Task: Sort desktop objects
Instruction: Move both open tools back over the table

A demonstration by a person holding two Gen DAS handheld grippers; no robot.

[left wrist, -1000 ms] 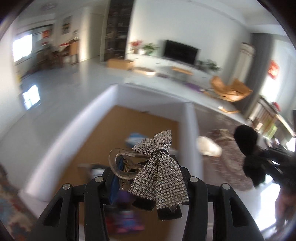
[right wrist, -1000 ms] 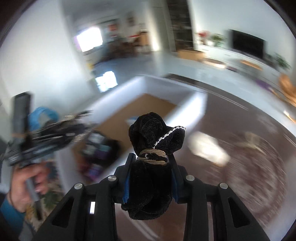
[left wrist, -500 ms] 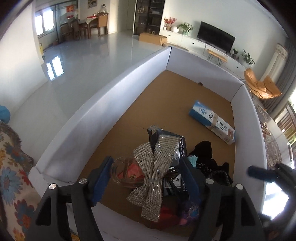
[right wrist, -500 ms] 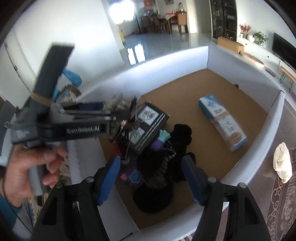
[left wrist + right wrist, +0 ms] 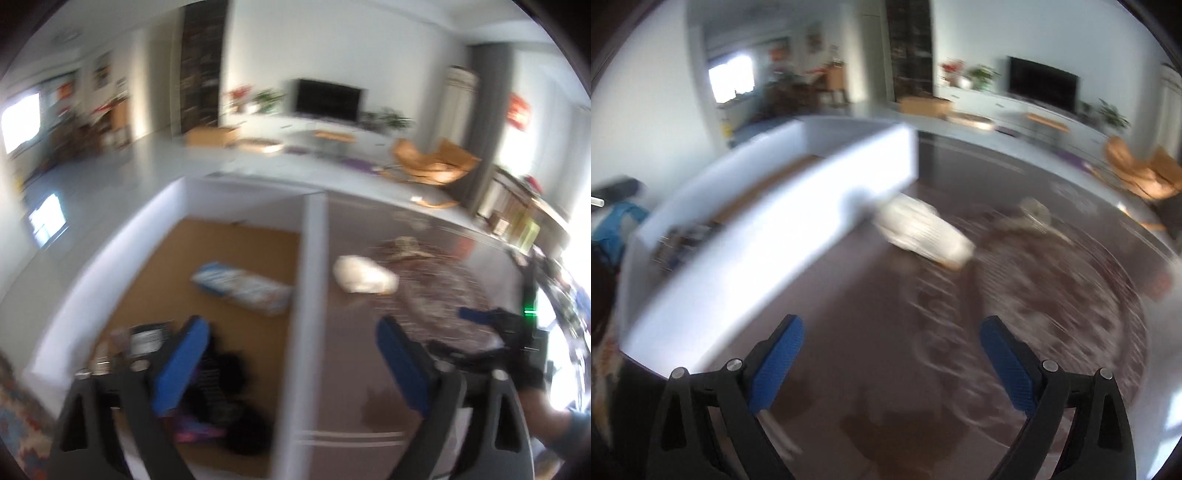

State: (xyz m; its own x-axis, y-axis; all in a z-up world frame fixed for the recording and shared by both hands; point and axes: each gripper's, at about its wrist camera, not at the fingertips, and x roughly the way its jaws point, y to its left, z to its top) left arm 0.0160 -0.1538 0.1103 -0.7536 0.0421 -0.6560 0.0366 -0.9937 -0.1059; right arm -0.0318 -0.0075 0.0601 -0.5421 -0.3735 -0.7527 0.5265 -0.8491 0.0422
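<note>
My left gripper (image 5: 291,354) is open and empty above the right wall of a white box (image 5: 306,258) with a cork-brown floor. Inside the box lie a blue and tan packet (image 5: 240,284), a dark box with a label (image 5: 146,338) and a pile of black and purple items (image 5: 229,398). My right gripper (image 5: 890,354) is open and empty over the dark brown table (image 5: 871,325), to the right of the white box (image 5: 768,236). A white cloth pouch (image 5: 923,232) lies on the table just beyond it and also shows in the left wrist view (image 5: 364,275).
A patterned round mat (image 5: 1052,280) covers the table to the right, with a small beige object (image 5: 1036,210) at its far edge. The other hand-held gripper (image 5: 509,343) shows at the right of the left wrist view. Both views are blurred.
Both grippers have let go of their items into the box, the rhinestone bow clip and the black pouch. Both have swung right and up, away from the box, with jaws open.
</note>
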